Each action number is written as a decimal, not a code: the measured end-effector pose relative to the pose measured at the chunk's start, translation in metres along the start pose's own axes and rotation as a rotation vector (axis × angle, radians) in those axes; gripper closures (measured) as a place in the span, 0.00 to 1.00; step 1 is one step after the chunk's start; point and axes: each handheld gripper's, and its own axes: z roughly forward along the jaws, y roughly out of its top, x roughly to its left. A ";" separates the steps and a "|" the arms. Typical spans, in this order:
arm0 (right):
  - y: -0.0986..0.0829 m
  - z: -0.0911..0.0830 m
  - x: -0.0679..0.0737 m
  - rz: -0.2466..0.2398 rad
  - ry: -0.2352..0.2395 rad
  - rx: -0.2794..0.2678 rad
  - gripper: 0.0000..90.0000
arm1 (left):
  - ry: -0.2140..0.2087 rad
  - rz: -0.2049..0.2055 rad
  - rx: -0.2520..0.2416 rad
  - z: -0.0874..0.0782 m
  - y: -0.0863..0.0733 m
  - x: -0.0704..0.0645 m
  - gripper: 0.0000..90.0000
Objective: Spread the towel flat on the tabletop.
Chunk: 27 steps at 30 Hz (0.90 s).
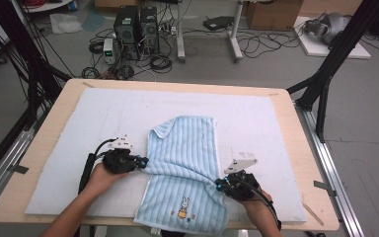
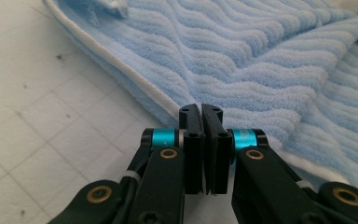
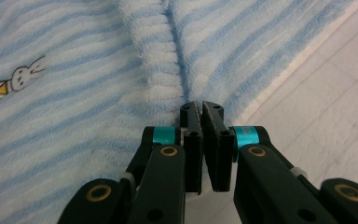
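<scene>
The blue striped towel (image 1: 185,168) lies mid-table on the white mat (image 1: 79,128), its long axis running near to far, its near end hanging over the table's near edge. Bare mat lies left, right and far. The left gripper (image 1: 144,161) pinches its left edge; the right gripper (image 1: 218,184) pinches its right edge. Both forearms reach in from the near side.

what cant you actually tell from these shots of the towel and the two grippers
- Whether the left gripper pinches the towel: left gripper view, shut jaws cover the edge.
- The same for the right gripper, right gripper view.
- The towel's near hem: high view, it hangs over the table edge.
</scene>
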 end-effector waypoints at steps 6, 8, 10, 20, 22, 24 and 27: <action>-0.002 -0.004 -0.002 0.027 -0.002 -0.052 0.78 | 0.096 -0.006 -0.107 -0.004 0.007 0.008 0.64; -0.002 -0.005 -0.005 0.049 -0.002 -0.087 0.72 | 0.122 -0.003 -0.164 -0.006 0.014 0.011 0.61; -0.001 -0.006 -0.008 0.066 -0.009 -0.120 0.68 | 0.138 0.011 -0.214 -0.007 0.023 0.014 0.61; 0.001 -0.007 -0.014 0.099 -0.022 -0.164 0.62 | 0.163 0.081 -0.175 0.035 0.059 0.028 0.63; 0.001 -0.006 -0.015 0.092 -0.026 -0.163 0.62 | 0.185 0.086 -0.154 0.047 0.061 0.030 0.63; 0.000 -0.006 -0.015 0.094 -0.027 -0.164 0.62 | 0.215 0.082 -0.088 0.057 0.062 0.035 0.60; 0.000 -0.006 -0.017 0.096 -0.027 -0.162 0.62 | 0.247 0.098 -0.042 0.067 0.062 0.037 0.59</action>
